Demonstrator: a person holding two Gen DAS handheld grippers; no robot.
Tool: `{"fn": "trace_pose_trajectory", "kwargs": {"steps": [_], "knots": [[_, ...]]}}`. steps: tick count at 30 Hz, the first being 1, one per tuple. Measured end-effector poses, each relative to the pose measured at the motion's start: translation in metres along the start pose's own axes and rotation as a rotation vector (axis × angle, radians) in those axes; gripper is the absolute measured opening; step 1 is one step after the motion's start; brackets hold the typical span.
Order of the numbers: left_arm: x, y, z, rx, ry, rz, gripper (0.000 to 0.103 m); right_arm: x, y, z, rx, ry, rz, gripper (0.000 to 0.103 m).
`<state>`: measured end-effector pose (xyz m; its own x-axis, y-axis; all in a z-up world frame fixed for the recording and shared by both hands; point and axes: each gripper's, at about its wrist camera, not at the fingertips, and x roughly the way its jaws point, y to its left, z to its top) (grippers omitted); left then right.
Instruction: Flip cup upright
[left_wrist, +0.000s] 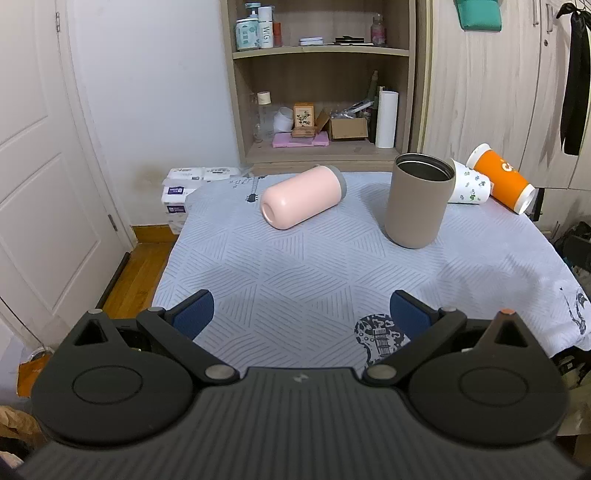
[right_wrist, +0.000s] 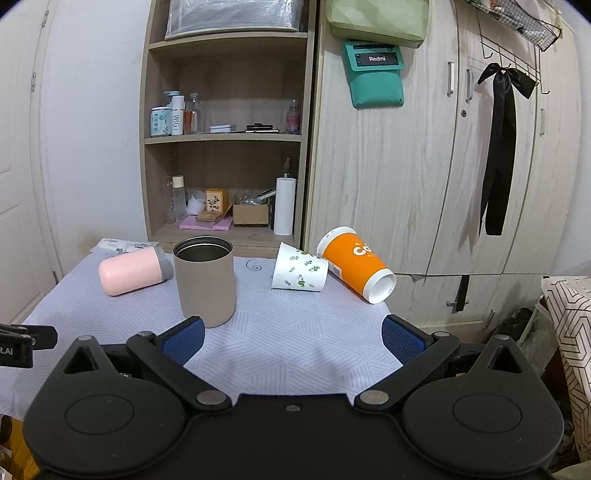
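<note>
A taupe cup (left_wrist: 417, 201) (right_wrist: 205, 280) stands upright on the table, mouth up. A pink cup (left_wrist: 301, 195) (right_wrist: 133, 269) lies on its side at the left. A white floral paper cup (left_wrist: 469, 182) (right_wrist: 299, 272) and an orange paper cup (left_wrist: 500, 177) (right_wrist: 356, 264) lie on their sides at the far right. My left gripper (left_wrist: 301, 314) is open and empty, near the table's front edge. My right gripper (right_wrist: 291, 338) is open and empty, just in front of the taupe cup.
The table wears a pale grey patterned cloth (left_wrist: 295, 280). A wooden shelf unit (right_wrist: 225, 147) with bottles and boxes stands behind it, wardrobe doors (right_wrist: 424, 166) to the right, a white door (left_wrist: 33, 166) to the left. The left gripper's tip (right_wrist: 22, 341) shows at the right view's left edge.
</note>
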<state>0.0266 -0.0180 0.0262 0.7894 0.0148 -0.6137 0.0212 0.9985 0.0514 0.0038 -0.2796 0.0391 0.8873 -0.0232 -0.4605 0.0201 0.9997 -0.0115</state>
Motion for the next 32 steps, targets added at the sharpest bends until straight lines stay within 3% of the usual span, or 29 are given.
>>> {"fn": "trace_pose_trajectory", "kwargs": {"steps": [32], "knots": [[-0.009, 0.0, -0.003, 0.007, -0.014, 0.018, 0.103, -0.009, 0.001, -0.002, -0.002, -0.01, 0.002, 0.103]]}}
